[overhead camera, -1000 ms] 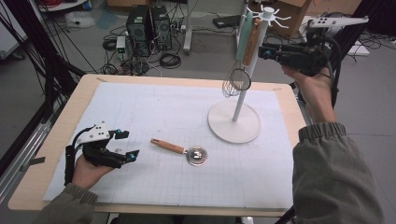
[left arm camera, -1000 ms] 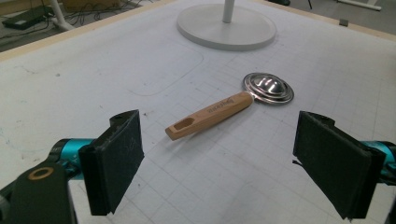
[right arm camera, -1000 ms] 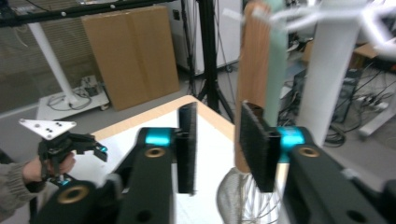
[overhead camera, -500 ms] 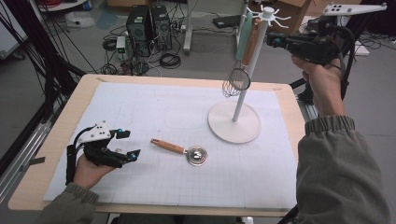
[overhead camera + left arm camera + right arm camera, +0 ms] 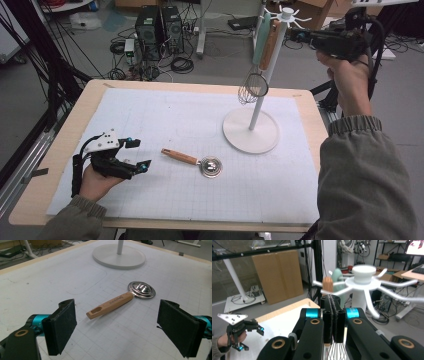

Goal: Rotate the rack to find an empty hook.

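Wooden-handled and steel-headed, a small utensil [image 5: 192, 160] with a domed, ringed metal disc lies flat on the surface, just ahead of the left tongs [image 5: 138, 154]. In the left gripper view the utensil [image 5: 119, 302] sits beyond the two black pads, roughly centred on the gap between them, its handle end nearest the tongs and its metal head pointing toward the stand's round base [image 5: 119, 257]. Nothing touches it.

The surface [image 5: 55, 150] is a pale wooden board covered by a white gridded mat [image 5: 165, 120]. On its far right part stands a white utensil stand [image 5: 260, 95], a pole on a disc base with radiating hooks at the top. From the hooks hang a wire whisk [image 5: 262, 62] with a wooden handle and, behind it, a pale green-handled utensil [image 5: 260, 30]. Beyond the surface the floor carries computer towers [image 5: 160, 25], coiled cables and cardboard boxes.

The left tongs [image 5: 117, 332] rest low over the mat in the person's left hand [image 5: 97, 180], jaws set wide apart and holding nothing. The right tongs [image 5: 296, 35] are raised at the level of the stand's hooks, near the top of the pole, held in the right hand [image 5: 350, 82]. In the right gripper view their pads [image 5: 333, 315] are pressed flat together with nothing between them, having just been closing; the whisk's handle top [image 5: 327, 285] and the hook ring [image 5: 362, 280] stand just beyond the tips, with whisk wires visible below.
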`<act>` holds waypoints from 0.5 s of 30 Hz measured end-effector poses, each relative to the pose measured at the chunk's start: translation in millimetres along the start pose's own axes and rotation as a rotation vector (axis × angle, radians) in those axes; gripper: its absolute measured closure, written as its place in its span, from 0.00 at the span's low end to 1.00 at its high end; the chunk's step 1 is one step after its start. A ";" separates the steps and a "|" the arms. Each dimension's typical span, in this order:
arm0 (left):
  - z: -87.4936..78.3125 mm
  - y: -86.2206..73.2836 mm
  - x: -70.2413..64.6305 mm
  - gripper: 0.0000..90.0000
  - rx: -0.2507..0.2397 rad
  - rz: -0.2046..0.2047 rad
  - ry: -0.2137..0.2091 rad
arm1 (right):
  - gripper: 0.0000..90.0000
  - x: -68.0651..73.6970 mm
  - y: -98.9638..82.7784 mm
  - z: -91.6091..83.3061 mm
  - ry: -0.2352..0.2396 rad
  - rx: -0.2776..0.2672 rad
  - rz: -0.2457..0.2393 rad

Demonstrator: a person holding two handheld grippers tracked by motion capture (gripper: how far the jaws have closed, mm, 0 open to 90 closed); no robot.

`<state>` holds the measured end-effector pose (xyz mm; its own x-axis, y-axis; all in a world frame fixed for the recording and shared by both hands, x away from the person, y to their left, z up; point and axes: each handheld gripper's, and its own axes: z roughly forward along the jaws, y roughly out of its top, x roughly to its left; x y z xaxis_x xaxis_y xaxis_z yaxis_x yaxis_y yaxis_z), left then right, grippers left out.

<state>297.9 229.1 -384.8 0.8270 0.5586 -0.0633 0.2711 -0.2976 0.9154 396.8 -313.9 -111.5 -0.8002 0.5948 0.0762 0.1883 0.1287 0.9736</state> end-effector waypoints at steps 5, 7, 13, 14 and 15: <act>-1.7 0.3 0.6 0.18 -0.005 0.000 -0.002 | 0.99 -0.4 4.3 -1.2 -0.025 -0.001 0.006; -1.6 0.4 0.8 0.18 -0.005 0.002 -0.003 | 0.99 -1.3 4.4 0.0 -0.036 0.000 0.008; -2.7 0.0 0.6 0.18 -0.001 0.004 -0.003 | 0.99 0.7 7.3 7.9 -0.051 0.005 0.005; -2.6 0.2 0.4 0.18 -0.003 0.005 -0.004 | 0.99 1.7 7.3 9.1 -0.052 0.009 0.003; -2.8 0.7 0.1 0.18 -0.002 0.007 -0.003 | 0.99 3.0 7.4 10.2 -0.054 0.015 0.002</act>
<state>296.8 231.2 -383.1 0.8303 0.5543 -0.0578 0.2640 -0.2998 0.9168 401.6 -303.1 -106.2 -0.7682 0.6368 0.0664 0.1992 0.1391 0.9700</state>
